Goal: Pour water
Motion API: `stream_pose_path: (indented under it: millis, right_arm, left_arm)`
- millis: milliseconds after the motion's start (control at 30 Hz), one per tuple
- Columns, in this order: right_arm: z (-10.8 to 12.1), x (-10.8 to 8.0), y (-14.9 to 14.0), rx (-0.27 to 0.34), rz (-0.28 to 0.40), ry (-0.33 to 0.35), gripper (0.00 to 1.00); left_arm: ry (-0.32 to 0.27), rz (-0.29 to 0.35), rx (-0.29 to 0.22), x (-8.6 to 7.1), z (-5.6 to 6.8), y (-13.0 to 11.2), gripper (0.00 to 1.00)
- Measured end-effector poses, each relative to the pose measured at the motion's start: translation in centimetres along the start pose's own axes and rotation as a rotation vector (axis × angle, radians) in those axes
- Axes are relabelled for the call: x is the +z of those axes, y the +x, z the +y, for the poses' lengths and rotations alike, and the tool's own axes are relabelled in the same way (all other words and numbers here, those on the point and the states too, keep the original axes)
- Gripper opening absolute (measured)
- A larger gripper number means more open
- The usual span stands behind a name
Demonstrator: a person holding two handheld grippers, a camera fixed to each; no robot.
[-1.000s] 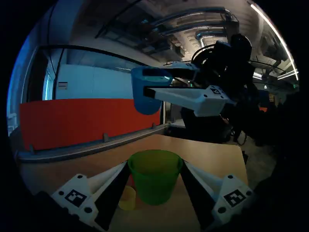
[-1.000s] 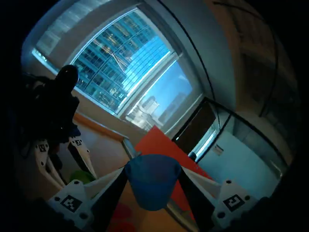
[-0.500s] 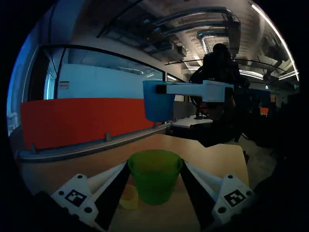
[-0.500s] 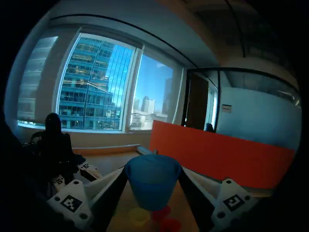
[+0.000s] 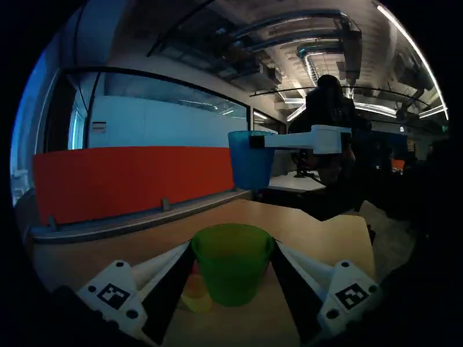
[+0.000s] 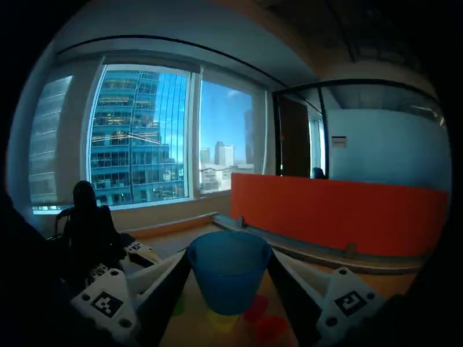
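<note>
Right now my left gripper (image 5: 231,247) clamps an upright, smooth, tapered green plastic cup (image 5: 232,274); my right gripper (image 6: 229,254) clamps a matching blue cup (image 6: 229,283).

Left gripper (image 5: 231,247) and right gripper (image 6: 229,254): white fingers (image 5: 155,264), black-lined, square black-and-white markers (image 5: 113,295).

1 cup (image 5: 232,266) between left tongs (image 5: 231,247), above table (image 5: 315,226), 2nd cup (image 5: 250,165) in right tongs (image 6: 228,257) beyond, small cups (image 5: 197,296) beneath

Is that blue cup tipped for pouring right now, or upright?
Upright. The blue cup shows a level rim on top and its narrower base below.
</note>
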State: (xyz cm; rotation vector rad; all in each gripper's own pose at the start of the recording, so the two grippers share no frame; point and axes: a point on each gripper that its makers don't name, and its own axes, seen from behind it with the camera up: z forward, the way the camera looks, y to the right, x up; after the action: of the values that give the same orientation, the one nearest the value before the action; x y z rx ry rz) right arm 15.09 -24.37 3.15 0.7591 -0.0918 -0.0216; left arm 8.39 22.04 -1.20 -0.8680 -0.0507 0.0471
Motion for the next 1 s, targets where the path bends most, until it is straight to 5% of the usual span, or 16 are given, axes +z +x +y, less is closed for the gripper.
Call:
stream_pose_path:
  millis: [667, 1000]
  right_arm:
    - [0.0, -2.7, -3.1, -0.029, -0.033, 0.006, 0.91]
    - [-0.1, -4.3, -6.6, -0.053, -0.094, 0.023, 0.91]
  left_arm:
    - [0.048, -0.033, 0.019, -1.9, -1.6, -0.5, 0.88]
    - [0.064, -0.108, 0.046, -3.2, -2.2, -2.4, 0.87]
